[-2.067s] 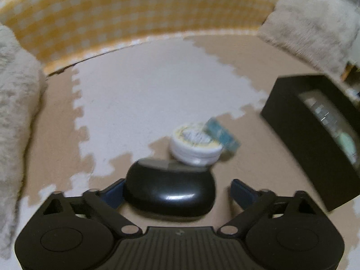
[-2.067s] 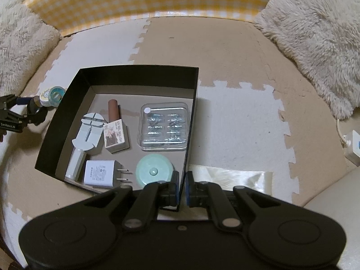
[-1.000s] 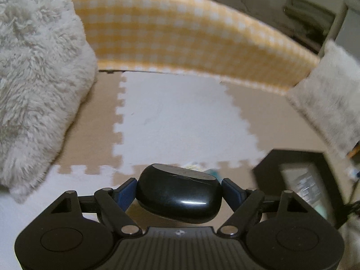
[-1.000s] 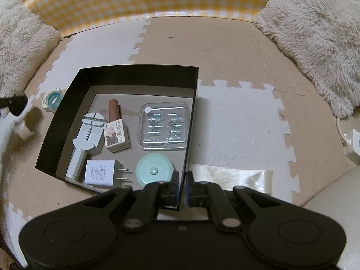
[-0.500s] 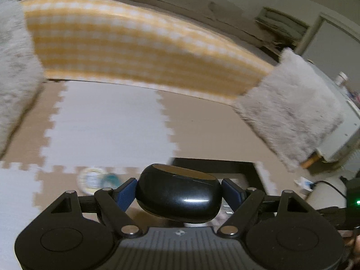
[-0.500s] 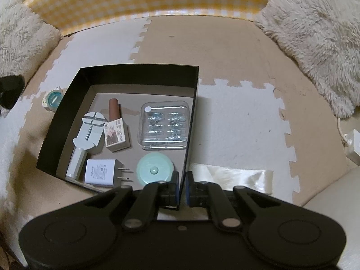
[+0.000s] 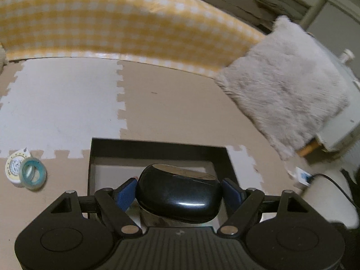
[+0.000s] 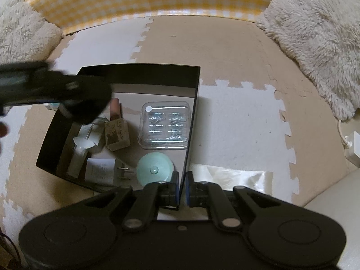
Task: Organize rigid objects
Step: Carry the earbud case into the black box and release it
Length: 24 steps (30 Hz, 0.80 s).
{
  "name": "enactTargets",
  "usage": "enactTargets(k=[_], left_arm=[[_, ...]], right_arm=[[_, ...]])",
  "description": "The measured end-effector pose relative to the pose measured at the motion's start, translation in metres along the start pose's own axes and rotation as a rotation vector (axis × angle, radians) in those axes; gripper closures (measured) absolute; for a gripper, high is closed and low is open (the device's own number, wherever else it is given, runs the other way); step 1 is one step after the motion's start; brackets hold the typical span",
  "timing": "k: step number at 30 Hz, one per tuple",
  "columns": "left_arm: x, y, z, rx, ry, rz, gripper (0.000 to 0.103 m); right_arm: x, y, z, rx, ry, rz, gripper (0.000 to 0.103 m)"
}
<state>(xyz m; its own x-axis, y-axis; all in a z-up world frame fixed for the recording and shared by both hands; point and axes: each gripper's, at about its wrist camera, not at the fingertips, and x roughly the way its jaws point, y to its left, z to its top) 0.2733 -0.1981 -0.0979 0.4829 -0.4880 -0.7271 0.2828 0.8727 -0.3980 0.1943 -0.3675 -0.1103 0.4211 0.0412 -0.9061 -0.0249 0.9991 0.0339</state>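
My left gripper (image 7: 178,190) is shut on a glossy black oval case (image 7: 177,196) and holds it above the black box (image 7: 157,148). In the right wrist view the left gripper with the black case (image 8: 87,101) hangs blurred over the box's left part. My right gripper (image 8: 183,187) is shut on the box's right wall (image 8: 192,121). Inside lie a clear blister pack (image 8: 165,128), a mint round lid (image 8: 155,168), a white charger (image 8: 100,172), a small carton (image 8: 117,133) and a white tool (image 8: 83,142).
A white round tin (image 7: 14,168) and a teal tape ring (image 7: 32,174) lie on the foam mat left of the box. Fluffy cushions (image 8: 319,33) and a yellow checked barrier (image 7: 112,27) border the mat. A shiny plastic bag (image 8: 231,177) lies right of the box.
My left gripper has carried the black case from beside the tin and tape ring to above the box. The right gripper has stayed on the box wall.
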Motion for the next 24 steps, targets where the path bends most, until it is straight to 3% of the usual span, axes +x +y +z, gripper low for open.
enactTargets(k=[4, 11, 15, 24], left_arm=[[0.018, 0.001, 0.009, -0.030, -0.012, 0.071, 0.022], [0.031, 0.002, 0.009, -0.031, 0.010, 0.106, 0.021], [0.023, -0.001, 0.005, 0.031, 0.010, 0.109, 0.007], [0.004, -0.005, -0.014, 0.203, 0.053, 0.090, 0.003]], right_arm=[[0.000, 0.003, -0.001, -0.013, -0.002, -0.010, 0.097], [0.000, 0.003, -0.001, -0.020, -0.007, -0.008, 0.097], [0.001, 0.003, -0.001, -0.025, -0.009, -0.010, 0.097], [0.002, 0.003, -0.002, -0.022, -0.011, -0.013, 0.097]])
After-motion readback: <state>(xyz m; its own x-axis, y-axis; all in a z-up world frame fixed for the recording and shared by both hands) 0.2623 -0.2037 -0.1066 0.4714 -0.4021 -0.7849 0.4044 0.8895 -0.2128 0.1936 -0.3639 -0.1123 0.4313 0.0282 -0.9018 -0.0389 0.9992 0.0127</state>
